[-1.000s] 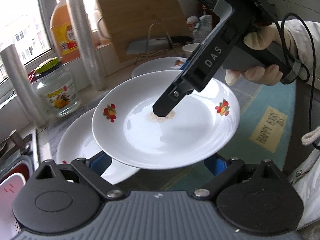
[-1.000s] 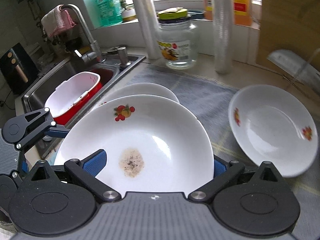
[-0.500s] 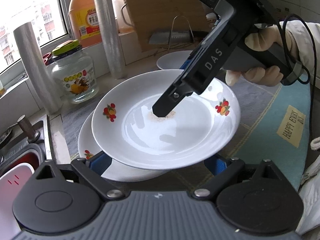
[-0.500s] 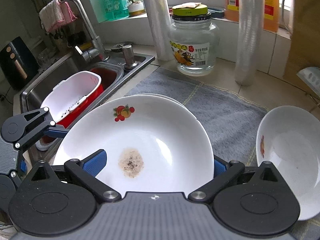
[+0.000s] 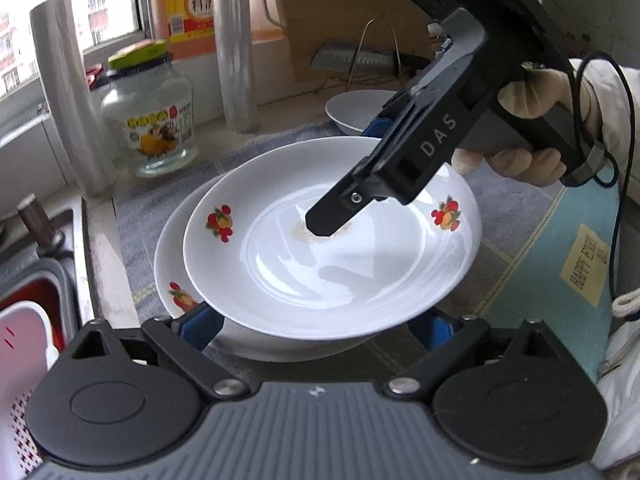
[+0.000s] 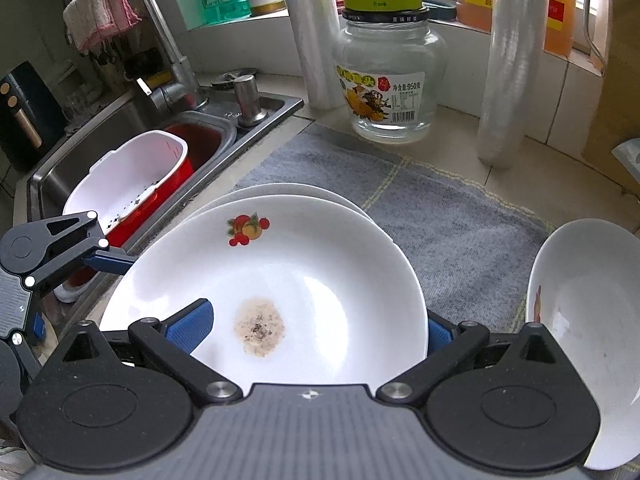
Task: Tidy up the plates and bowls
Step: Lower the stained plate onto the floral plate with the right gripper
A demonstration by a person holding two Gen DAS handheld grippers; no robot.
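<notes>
Two grippers share one plate (image 6: 312, 280) at frame centre: the left gripper (image 5: 316, 322) stands wide under its near rim, the right gripper (image 6: 316, 330) spread across it, probably steadying it above the lower plate (image 5: 176, 264) for stacking.

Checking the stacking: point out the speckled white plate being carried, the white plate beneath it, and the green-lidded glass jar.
Speckled white plate (image 6: 320, 280), right wrist view: bare inner surface.
White plate beneath (image 5: 176, 280), left wrist view: exposed left rim.
Green-lidded glass jar (image 6: 390, 92), right wrist view: label.
</notes>
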